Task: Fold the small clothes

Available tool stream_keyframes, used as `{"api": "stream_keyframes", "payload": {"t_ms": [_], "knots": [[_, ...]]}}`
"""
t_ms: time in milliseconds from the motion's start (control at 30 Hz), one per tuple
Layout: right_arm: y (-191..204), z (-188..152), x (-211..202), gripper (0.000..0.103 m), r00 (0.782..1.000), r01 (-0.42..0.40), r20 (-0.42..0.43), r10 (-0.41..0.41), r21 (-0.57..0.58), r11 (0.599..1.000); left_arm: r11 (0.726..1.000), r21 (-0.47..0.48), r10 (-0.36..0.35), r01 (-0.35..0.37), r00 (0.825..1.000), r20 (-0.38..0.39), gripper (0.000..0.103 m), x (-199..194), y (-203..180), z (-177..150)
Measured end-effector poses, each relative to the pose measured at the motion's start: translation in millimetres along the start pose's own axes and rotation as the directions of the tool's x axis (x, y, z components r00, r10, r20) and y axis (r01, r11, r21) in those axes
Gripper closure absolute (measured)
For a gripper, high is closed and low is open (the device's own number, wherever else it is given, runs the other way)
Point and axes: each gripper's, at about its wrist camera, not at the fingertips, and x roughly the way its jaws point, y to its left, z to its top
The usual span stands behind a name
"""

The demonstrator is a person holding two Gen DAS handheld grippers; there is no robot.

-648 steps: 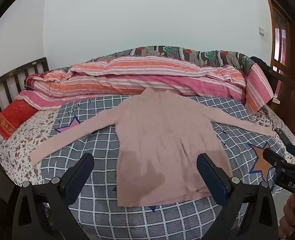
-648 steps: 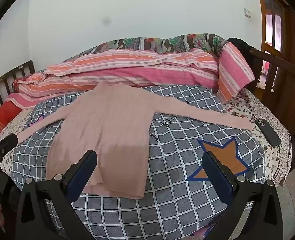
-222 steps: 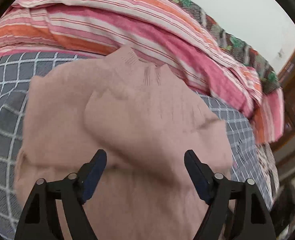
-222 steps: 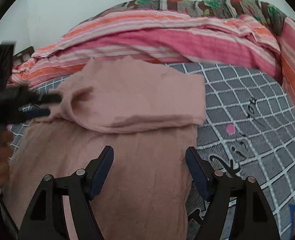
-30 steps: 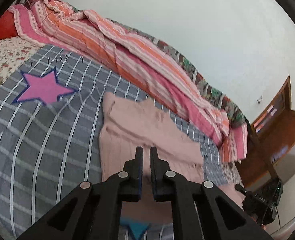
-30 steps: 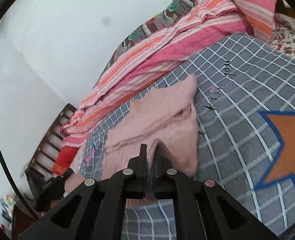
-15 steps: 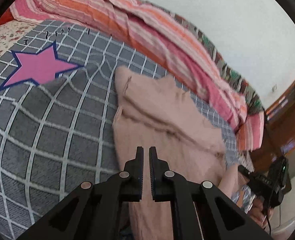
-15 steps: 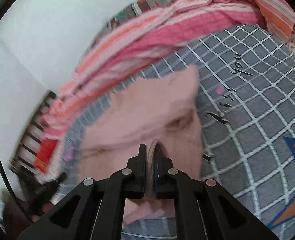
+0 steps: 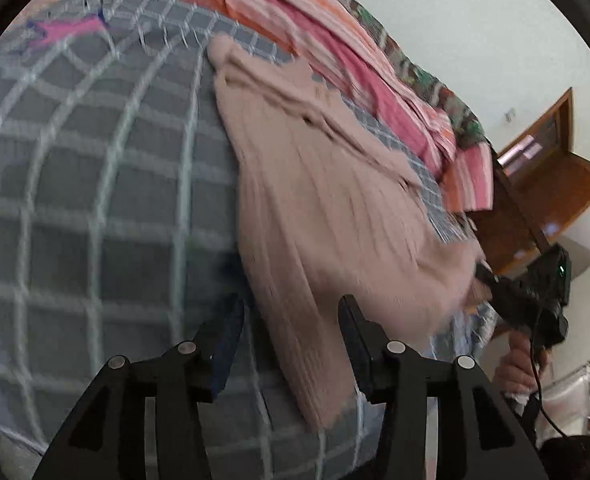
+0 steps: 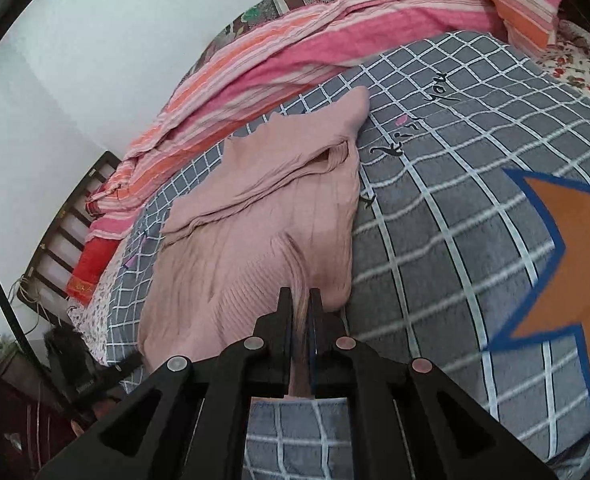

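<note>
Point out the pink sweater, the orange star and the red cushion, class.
sweater (image 10: 255,240), right wrist view, on its ribbed body.
orange star (image 10: 575,248), right wrist view, on the star's middle.
red cushion (image 10: 91,268), right wrist view, on its top face.

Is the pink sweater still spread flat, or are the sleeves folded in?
Partly folded. On the pink sweater both sleeves lie across the chest; the body remains unfolded lengthwise, its hem pinched in the right claw.
</note>
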Motion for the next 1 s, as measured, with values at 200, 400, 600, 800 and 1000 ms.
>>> {"api": "stream_keyframes", "payload": {"t_ms": [200,400,600,800,1000], "knots": [[3,-11,-13,0.097,1.000,-0.011,0.017,0.011,0.007,1.000,0.999,0.001,-0.051,0.051,0.999,-0.010,0.058,13,-15,-28],[6,-15,-22,0.097,0.999,-0.016,0.030,0.016,0.012,1.000,1.000,-0.022,0.002,-0.003,1.000,-0.018,0.096,19,-23,-25],[11,-13,-40,0.098,0.997,-0.031,0.067,0.030,0.006,1.000,0.994,-0.032,-0.097,0.103,0.984,0.151,0.097,-45,-26,-11],[29,7,-56,0.098,0.988,-0.104,0.113,0.101,0.019,0.994,0.970,-0.074,-0.205,0.232,0.942,0.267,0.097,-90,-29,36],[37,44,-58,0.098,0.976,-0.156,0.167,0.140,0.081,0.984,0.975,-0.104,-0.160,0.198,0.943,0.293,0.097,-79,-39,86]]}}
